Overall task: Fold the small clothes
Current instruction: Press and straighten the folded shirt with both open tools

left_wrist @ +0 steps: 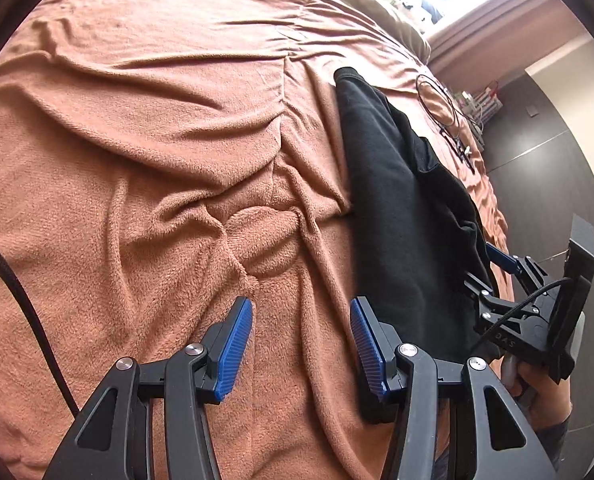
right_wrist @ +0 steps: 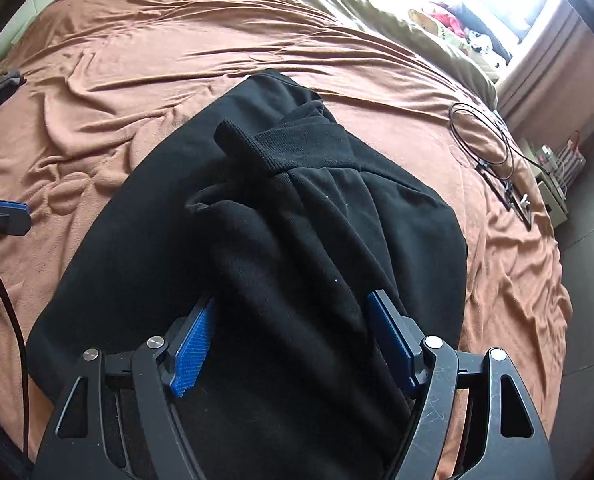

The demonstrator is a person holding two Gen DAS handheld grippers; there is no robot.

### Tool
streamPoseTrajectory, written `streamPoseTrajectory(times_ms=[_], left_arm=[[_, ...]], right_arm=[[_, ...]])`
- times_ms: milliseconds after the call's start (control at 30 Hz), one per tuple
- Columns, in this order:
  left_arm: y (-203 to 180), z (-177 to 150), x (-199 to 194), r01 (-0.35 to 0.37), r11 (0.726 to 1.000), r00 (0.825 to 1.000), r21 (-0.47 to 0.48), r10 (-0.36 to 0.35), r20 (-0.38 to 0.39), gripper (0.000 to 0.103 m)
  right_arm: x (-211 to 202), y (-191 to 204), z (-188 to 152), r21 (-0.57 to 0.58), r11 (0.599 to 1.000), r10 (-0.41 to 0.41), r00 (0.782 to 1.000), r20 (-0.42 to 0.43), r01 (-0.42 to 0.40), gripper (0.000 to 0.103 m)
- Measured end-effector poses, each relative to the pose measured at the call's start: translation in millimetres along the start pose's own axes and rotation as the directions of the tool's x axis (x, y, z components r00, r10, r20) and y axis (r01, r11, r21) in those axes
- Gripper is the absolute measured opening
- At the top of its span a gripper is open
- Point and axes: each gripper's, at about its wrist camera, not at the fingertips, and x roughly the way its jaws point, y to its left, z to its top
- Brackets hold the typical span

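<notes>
From the left wrist view, the left gripper point(left_wrist: 301, 344) hangs with its blue-padded fingers point(left_wrist: 237, 348) spread and empty above the rumpled terracotta fleece blanket point(left_wrist: 137, 140) on the bed, just beside the soft black cotton sweatshirt point(left_wrist: 393, 216), which lies flat.

From the right wrist view, the right gripper point(right_wrist: 293, 344) has its fingers point(right_wrist: 193, 356) parted around a raised ridge of sweatshirt point(right_wrist: 297, 216); contact is uncertain. The cloth looks limp, light and easily bunched, so the ribbed cuff point(right_wrist: 249, 144) or hem edges seem the best holds.
</notes>
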Motion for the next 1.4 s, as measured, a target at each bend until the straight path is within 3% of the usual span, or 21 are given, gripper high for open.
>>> streamPoseTrajectory(times_ms=[67,100,133,167,233,400,567,767,867,967,1033,1100,1133,1200,1267,1300,1400], left_arm=[[-4,2,3,-0.001,1.000,1.000,0.005,0.001,-0.009,0.053],[-7,4,4,-0.006,1.000,1.000,0.012,0.006,-0.011,0.053],[-10,5,4,-0.011,1.000,1.000,0.019,0.011,-0.012,0.053],[-14,7,5,-0.015,1.000,1.000,0.026,0.015,-0.011,0.053],[-21,10,6,-0.017,0.999,1.000,0.035,0.017,-0.008,0.053],[-37,17,10,-0.013,0.999,1.000,0.044,0.013,-0.005,0.053],[-52,25,13,-0.015,0.998,1.000,0.058,0.015,0.000,0.053],[-64,33,20,-0.016,0.997,1.000,0.076,0.016,-0.002,0.053],[-66,39,27,-0.015,0.997,1.000,0.074,0.015,-0.007,0.053],[-67,44,35,-0.018,0.997,1.000,0.075,0.020,-0.017,0.053],[-67,45,41,-0.024,0.997,0.999,0.074,0.026,-0.024,0.053],[-65,46,45,-0.024,0.997,0.999,0.071,0.026,-0.031,0.053],[-65,46,47,-0.023,0.997,0.999,0.070,0.025,-0.033,0.053],[-64,45,50,-0.021,0.997,0.999,0.068,0.024,-0.038,0.053],[-63,43,54,-0.018,0.998,0.999,0.067,0.021,-0.047,0.053],[-63,42,57,-0.013,0.998,0.998,0.063,0.017,-0.054,0.053],[-64,38,59,0.003,0.998,0.998,0.058,0.001,-0.067,0.053]], right_arm=[[2,0,1,0.001,1.000,-0.001,1.000,0.007,0.001,0.068],[1,0,2,0.006,1.000,-0.001,1.000,0.018,0.001,0.059],[0,-3,3,0.013,1.000,0.001,1.000,0.022,-0.001,0.036],[-1,-7,1,0.023,1.000,0.001,1.000,0.024,-0.002,0.025],[-6,-18,2,0.053,0.998,0.026,0.999,0.047,-0.029,0.016],[-22,-48,4,0.096,0.995,0.023,0.995,0.097,-0.032,0.012],[-22,-94,0,0.209,0.975,0.053,0.992,0.119,-0.077,0.011],[1,-144,-12,0.342,0.925,0.127,0.984,0.126,-0.164,0.009],[17,-160,-18,0.387,0.908,0.123,0.986,0.111,-0.157,0.008],[33,-179,-21,0.446,0.879,0.131,0.985,0.114,-0.169,0.008],[40,-192,-24,0.489,0.862,0.092,0.990,0.108,-0.134,0.008],[45,-209,-32,0.555,0.822,0.079,0.992,0.101,-0.122,0.009],[46,-216,-38,0.591,0.792,0.107,0.988,0.115,-0.155,0.009],[48,-222,-48,0.624,0.743,0.191,0.971,0.145,-0.240,0.019],[48,-223,-55,0.630,0.723,0.238,0.958,0.159,-0.284,0.058],[46,-221,-60,0.630,0.713,0.255,0.951,0.177,-0.308,0.064],[40,-218,-74,0.625,0.675,0.328,0.918,0.221,-0.392,0.066]])
